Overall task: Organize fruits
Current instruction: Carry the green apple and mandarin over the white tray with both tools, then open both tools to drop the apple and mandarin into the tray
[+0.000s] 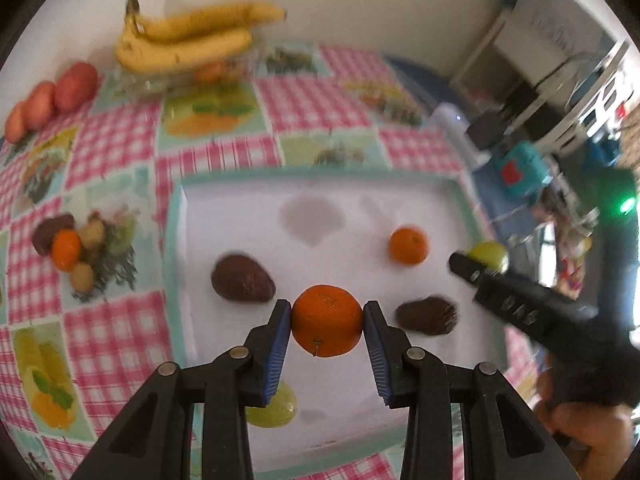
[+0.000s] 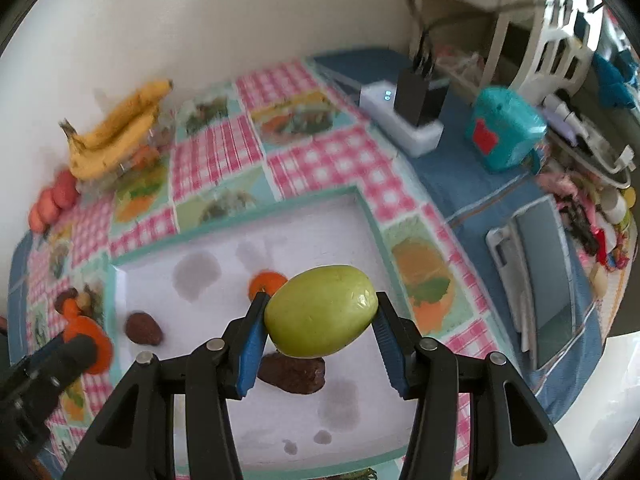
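Note:
My left gripper (image 1: 327, 322) is shut on an orange (image 1: 326, 321) and holds it above the white tray (image 1: 240, 192). My right gripper (image 2: 320, 312) is shut on a green fruit (image 2: 321, 311) over the same tray (image 2: 352, 216); it also shows in the left wrist view (image 1: 489, 255). On the tray lie a second orange (image 1: 409, 245), two dark brown fruits (image 1: 242, 278) (image 1: 427, 315), and another green fruit (image 1: 276, 410) partly hidden under my left fingers.
Bananas (image 1: 188, 36) rest on a clear dish at the back by the wall, with red fruits (image 1: 52, 98) to their left. Small fruits (image 1: 68, 248) lie on the checked cloth left of the tray. A white box (image 2: 400, 120) and teal bag (image 2: 504, 132) stand at the right.

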